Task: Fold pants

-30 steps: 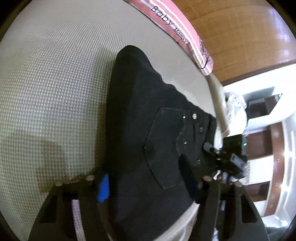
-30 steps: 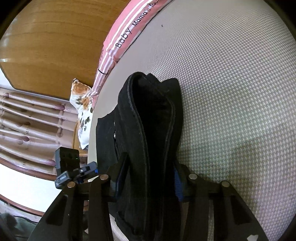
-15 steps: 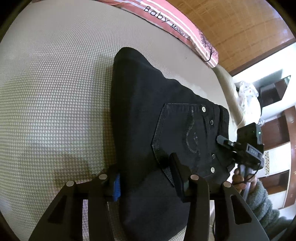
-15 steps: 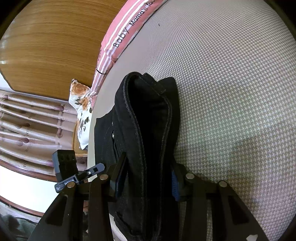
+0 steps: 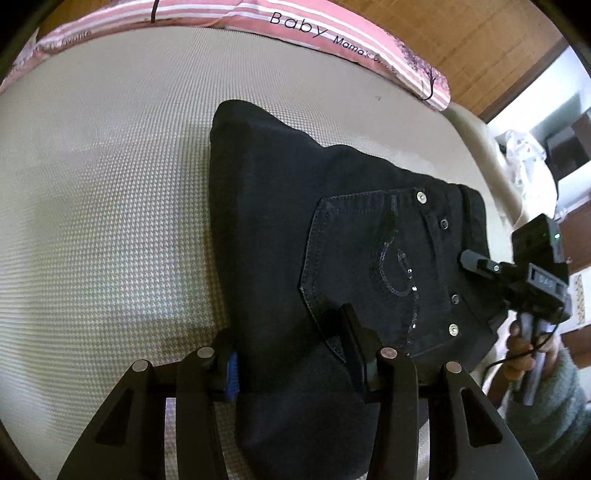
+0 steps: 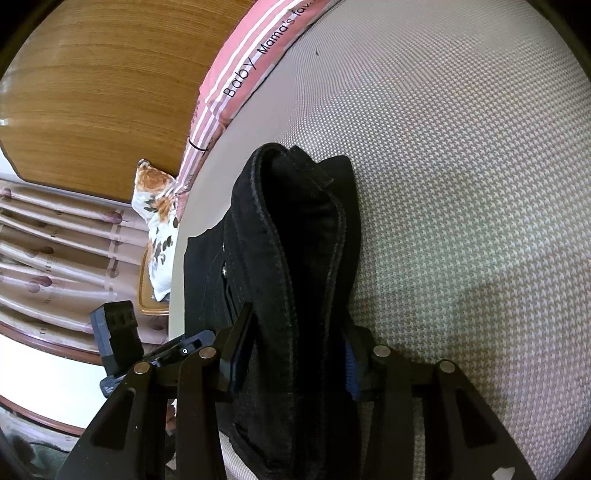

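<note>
Pants (image 5: 332, 229) folded on houndstooth mattress (image 5: 110, 184), wood wall (image 5: 480, 37).

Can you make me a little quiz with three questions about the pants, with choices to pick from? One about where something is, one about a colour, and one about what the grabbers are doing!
1. Where do the pants lie?
A. on the woven mattress
B. on a wooden floor
C. in a basket

2. What colour is the cushion with the word "Baby"?
A. green
B. pink with white stripes
C. plain yellow

3. What is the right gripper doing?
A. hanging wide open above the pants
B. holding a spoon
C. clamped on the folded edge of the pants

Answers: 1 A, the black cloth rests flat on the pale weave. 2 B, pink and white bands run beside the lettering. 3 C, its jaws press the thick fold from both sides, and the left gripper clamps the pants too.
</note>
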`<state>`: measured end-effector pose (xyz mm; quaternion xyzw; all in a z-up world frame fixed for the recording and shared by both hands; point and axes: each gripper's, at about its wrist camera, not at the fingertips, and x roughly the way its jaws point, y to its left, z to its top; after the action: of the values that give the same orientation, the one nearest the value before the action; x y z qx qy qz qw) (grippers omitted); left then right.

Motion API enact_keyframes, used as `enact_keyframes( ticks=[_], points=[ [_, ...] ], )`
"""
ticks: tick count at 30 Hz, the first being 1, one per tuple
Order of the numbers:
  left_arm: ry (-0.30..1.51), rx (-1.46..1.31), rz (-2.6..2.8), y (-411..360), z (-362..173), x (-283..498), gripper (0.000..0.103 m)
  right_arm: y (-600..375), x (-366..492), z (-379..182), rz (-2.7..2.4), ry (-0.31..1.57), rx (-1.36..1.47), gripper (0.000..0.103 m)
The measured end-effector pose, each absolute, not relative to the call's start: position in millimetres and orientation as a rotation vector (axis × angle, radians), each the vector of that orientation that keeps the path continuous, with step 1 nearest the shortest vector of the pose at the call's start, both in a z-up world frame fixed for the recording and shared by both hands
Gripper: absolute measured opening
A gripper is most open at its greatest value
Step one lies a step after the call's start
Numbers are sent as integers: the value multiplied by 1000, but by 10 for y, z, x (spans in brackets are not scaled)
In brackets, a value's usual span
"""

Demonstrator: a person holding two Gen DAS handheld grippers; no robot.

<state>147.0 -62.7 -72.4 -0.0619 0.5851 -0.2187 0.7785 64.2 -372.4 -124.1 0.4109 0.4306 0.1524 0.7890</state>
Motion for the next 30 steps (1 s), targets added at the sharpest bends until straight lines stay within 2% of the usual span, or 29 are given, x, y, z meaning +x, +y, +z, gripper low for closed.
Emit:
enact_keyframes(
  ticks=[6, 10, 17, 30],
  points=[
    [1239, -100, -462, -664, -715, 1438, 42, -3655, 615, -1174, 268, 926, 852, 33],
    [1229, -109, -460, -646, -701, 1431, 35, -3626, 590, -1114, 226, 917, 850, 28],
    [1182, -113, -478, -609, -587, 1374, 18, -3551, 535, -954, 184, 895, 830, 25],
    [1122, -100, -522, -492, -343, 1188, 15, -3314, 423, -714, 219, 878, 829, 23]
  ],
)
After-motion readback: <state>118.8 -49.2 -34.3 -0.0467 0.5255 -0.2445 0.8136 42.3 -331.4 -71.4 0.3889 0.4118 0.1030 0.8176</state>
